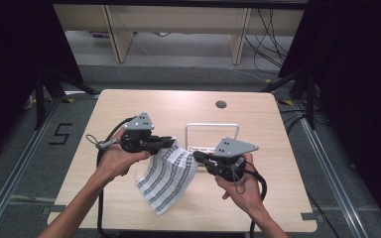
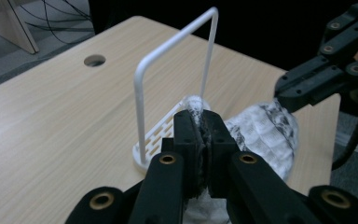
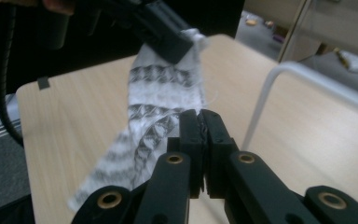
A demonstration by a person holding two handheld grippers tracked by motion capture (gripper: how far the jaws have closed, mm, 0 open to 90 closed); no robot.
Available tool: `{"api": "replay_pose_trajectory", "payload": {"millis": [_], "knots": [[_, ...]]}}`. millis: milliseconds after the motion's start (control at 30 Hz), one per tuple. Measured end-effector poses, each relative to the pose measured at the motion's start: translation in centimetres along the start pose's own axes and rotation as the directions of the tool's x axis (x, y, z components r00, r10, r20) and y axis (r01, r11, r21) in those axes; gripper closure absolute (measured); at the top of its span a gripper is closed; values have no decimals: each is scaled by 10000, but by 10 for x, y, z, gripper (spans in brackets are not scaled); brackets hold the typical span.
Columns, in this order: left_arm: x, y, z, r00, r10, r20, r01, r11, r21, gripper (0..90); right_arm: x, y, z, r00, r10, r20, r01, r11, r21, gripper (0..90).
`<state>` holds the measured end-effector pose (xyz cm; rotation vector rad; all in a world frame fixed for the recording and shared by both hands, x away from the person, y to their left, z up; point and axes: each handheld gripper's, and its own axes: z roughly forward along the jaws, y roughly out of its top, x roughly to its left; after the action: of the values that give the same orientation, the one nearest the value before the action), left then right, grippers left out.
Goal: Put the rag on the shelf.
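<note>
My left gripper (image 2: 200,135) has its jaws pressed together on a top corner of the checked cloth (image 1: 167,174); in the left gripper view a tuft of white fabric sticks up between the pads. My right gripper (image 3: 200,135) is likewise clamped shut on the cloth's other top corner, with the fabric running off from its jaws toward the left gripper (image 3: 161,35) farther off. From the high view, the left gripper (image 1: 171,142) and right gripper (image 1: 198,156) hold the cloth's upper edge between them, clear of the table (image 1: 129,106). The rest of the cloth hangs down and slants toward me, and its lower corner seems to rest on or just above the wood; I cannot tell which.

Just behind the cloth stands a white wire rack (image 1: 212,135): an upright hoop on a slotted base. In the left gripper view the rack (image 2: 175,70) rises right beyond my jaws, and its rail is bare, nothing draped on it. The base holds nothing that I can see.

My reading is that the job is to hang the cloth over that rack. The pick-up is done: both corners are gripped and the cloth is spread between the grippers. What is left is to carry the edge above the top rail, lower the cloth across it so it falls on both sides, and let go. There is a round cable hole (image 1: 221,104) near the far edge.
</note>
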<state>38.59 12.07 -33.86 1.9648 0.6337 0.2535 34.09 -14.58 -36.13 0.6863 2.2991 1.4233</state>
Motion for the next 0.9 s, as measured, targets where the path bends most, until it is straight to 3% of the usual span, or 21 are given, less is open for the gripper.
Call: {"api": "replay_pose_trajectory", "payload": {"millis": [167, 333, 467, 700, 900], "knots": [[-6, 19, -8, 9982, -600, 3, 598, 9959, -685, 854, -13, 25, -24, 9986, -109, 509, 130, 9991, -400, 891], [-11, 30, -3, 9988, -486, 44, 488, 9969, -623, 852, -21, 36, -37, 9969, -21, 781, 69, 9981, -618, 891], [-11, 45, 8, 9977, -666, 94, 671, 9953, -703, 852, -37, 46, -50, 9937, 42, 1117, 43, 9971, -759, 891], [-9, 64, 19, 9975, -700, 30, 700, 9941, -823, 852, -51, 51, -56, 9902, 555, 1278, -434, 9945, -956, 891], [-5, 82, 27, 9971, -767, -29, 760, 9920, -1005, 852, -67, 62, -63, 9855, 543, 1607, -352, 9923, -1191, 891]]}}
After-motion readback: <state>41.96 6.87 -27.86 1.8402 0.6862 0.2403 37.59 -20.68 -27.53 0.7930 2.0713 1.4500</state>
